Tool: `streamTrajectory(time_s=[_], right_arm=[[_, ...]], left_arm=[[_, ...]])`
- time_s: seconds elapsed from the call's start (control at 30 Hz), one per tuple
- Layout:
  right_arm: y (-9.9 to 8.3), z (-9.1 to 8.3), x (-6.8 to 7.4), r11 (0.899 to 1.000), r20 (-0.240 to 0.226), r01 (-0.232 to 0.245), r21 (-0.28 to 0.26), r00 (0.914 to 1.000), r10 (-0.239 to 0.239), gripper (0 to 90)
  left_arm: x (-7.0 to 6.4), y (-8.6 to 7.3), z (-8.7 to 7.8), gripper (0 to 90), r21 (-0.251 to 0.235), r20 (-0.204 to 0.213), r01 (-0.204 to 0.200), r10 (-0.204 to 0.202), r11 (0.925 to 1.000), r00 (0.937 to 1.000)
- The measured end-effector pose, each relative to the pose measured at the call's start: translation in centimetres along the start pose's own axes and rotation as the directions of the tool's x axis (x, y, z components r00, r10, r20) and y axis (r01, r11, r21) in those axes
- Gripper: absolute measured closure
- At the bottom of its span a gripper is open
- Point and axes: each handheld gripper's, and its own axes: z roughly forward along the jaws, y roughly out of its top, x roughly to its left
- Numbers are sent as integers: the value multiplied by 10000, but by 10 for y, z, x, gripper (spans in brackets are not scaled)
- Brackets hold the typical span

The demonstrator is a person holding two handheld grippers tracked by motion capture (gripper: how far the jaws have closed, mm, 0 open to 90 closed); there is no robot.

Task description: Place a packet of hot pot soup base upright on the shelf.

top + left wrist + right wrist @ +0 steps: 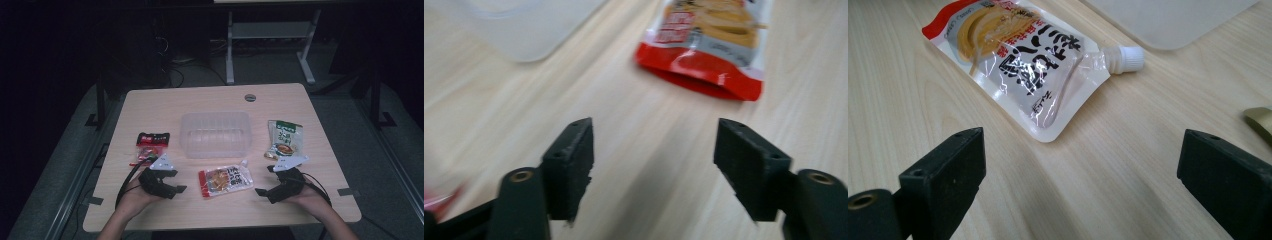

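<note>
A spouted pouch [225,181], red and white with a white cap, lies flat on the wooden table [300,210] near the front, between both grippers. My left gripper [176,189] rests to its left, open and empty; in the left gripper view [654,150] the pouch's red bottom edge [709,45] lies ahead. My right gripper [263,192] rests to its right, open and empty; in the right gripper view [1083,170] the pouch [1018,55] and its cap [1125,57] lie just ahead. Neither gripper touches the pouch.
A clear plastic container [215,134] stands at the table's middle, behind the pouch. A red snack packet [152,145] lies at the left and a green pouch [285,137] at the right. A round cable hole [250,97] sits near the far edge.
</note>
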Motion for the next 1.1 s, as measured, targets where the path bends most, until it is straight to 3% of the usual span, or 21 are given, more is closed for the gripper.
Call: streamTrajectory(time_s=[0.1, 0.3, 0.33, 0.47, 0.6, 0.67, 0.83, 0.97, 1.0, 1.1], right_arm=[[1, -1, 2, 10000, 66, 18, -8, 10000, -18, 51], [-1, -2, 3, 10000, 78, -9, 23, 10000, 8, 52], [-2, -1, 3, 10000, 59, -69, 26, 10000, 69, 53], [-2, -3, 2, 9999, 31, -162, -26, 9999, 162, 54], [-2, -2, 2, 9999, -12, -172, 10, 9999, 172, 54], [-2, -1, 2, 10000, -37, -89, 33, 10000, 89, 54], [-2, -1, 3, 9998, -147, -173, 54, 9997, 174, 56], [-3, 0, 2, 9998, -146, -191, 106, 9997, 193, 57], [-3, 0, 2, 9998, -150, -197, 101, 9997, 199, 57], [-3, 1, 2, 9997, -177, -206, 109, 9996, 208, 57]], left_arm=[[5, 0, -5, 384, -82, -103, 306, -307, 9995, 9995], [25, 1, -17, 519, -166, -600, 806, -815, 9966, 9949], [31, 1, -20, 538, -308, -734, 1039, -1059, 9941, 9917], [42, 4, -27, 626, -453, -951, 1346, -1385, 9899, 9858], [50, 5, -32, 699, -651, -1135, 1451, -1518, 9873, 9819], [57, 5, -36, 756, -771, -1203, 1771, -1855, 9812, 9752], [66, 6, -39, 859, -741, -1415, 1891, -1980, 9792, 9699], [77, 7, -39, 894, -813, -1601, 2059, -2167, 9752, 9630], [79, 8, -39, 896, -719, -1733, 2000, -2097, 9772, 9623], [86, 10, -38, 897, -843, -1986, 2129, -2258, 9734, 9537]])
